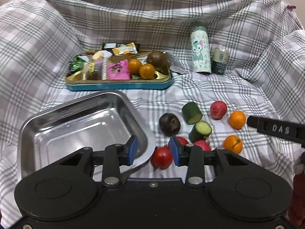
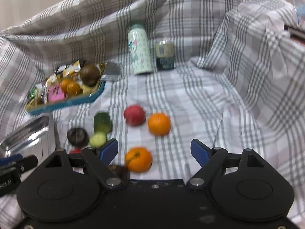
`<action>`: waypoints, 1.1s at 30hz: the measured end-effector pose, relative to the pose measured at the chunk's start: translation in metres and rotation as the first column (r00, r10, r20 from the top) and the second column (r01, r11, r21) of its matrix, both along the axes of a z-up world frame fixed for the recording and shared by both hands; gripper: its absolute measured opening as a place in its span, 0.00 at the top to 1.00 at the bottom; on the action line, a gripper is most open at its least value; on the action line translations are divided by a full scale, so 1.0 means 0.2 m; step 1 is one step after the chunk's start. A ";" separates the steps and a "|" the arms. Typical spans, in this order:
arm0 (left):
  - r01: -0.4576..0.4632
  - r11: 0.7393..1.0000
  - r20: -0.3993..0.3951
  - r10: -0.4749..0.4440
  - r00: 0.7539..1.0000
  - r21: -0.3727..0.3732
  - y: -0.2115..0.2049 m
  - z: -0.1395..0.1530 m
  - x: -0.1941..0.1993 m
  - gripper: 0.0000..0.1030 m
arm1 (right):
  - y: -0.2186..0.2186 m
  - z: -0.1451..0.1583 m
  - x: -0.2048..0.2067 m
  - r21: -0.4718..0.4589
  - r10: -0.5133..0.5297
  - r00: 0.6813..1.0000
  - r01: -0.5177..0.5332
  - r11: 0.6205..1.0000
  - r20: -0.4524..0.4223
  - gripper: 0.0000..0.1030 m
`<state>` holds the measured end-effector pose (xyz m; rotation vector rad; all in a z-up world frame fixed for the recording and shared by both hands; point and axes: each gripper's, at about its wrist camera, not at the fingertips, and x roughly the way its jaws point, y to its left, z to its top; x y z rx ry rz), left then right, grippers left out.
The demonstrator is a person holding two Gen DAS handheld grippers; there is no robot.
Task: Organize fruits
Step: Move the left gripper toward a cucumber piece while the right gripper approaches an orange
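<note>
**Both claws empty above scattered fruit**

The left gripper stands partly parted over the steel tray's rim, hiding part of a red fruit. The right gripper gapes wide above a blurred orange. Farther off, wrappers hide much of the blue-edged tray.

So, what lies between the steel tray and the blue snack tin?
Only bare checked cloth separates the steel tray from the blue snack tin, seen in the left wrist view.

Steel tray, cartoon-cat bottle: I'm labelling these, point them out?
Steel tray point(image 1: 57, 126), left wrist view, bare floor of the tray.
Cartoon-cat bottle point(image 1: 200, 51), left wrist view, printed middle of its body.
</note>
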<state>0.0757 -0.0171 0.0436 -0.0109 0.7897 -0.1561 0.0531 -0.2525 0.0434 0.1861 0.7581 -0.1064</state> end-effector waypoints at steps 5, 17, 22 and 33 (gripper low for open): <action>0.033 0.999 -0.058 -0.033 0.998 0.006 -0.04 0.00 0.15 0.54 | -0.04 0.04 0.17 -0.004 -0.022 1.000 0.022 1.000 -0.008 0.19; 0.098 0.988 -0.204 -0.120 0.972 -0.118 -0.11 -0.05 0.45 0.55 | -0.18 -0.03 0.52 0.091 -0.067 0.991 0.078 0.993 -0.119 0.25; 0.093 0.984 -0.225 -0.127 0.966 -0.154 -0.11 -0.14 0.50 0.56 | -0.18 -0.11 0.52 0.074 -0.070 0.990 0.080 0.994 -0.125 0.25; 0.033 0.982 -0.243 -0.079 0.967 -0.186 0.06 -0.21 0.56 0.54 | -0.17 -0.12 0.53 0.115 -0.018 0.989 0.035 0.993 -0.143 0.25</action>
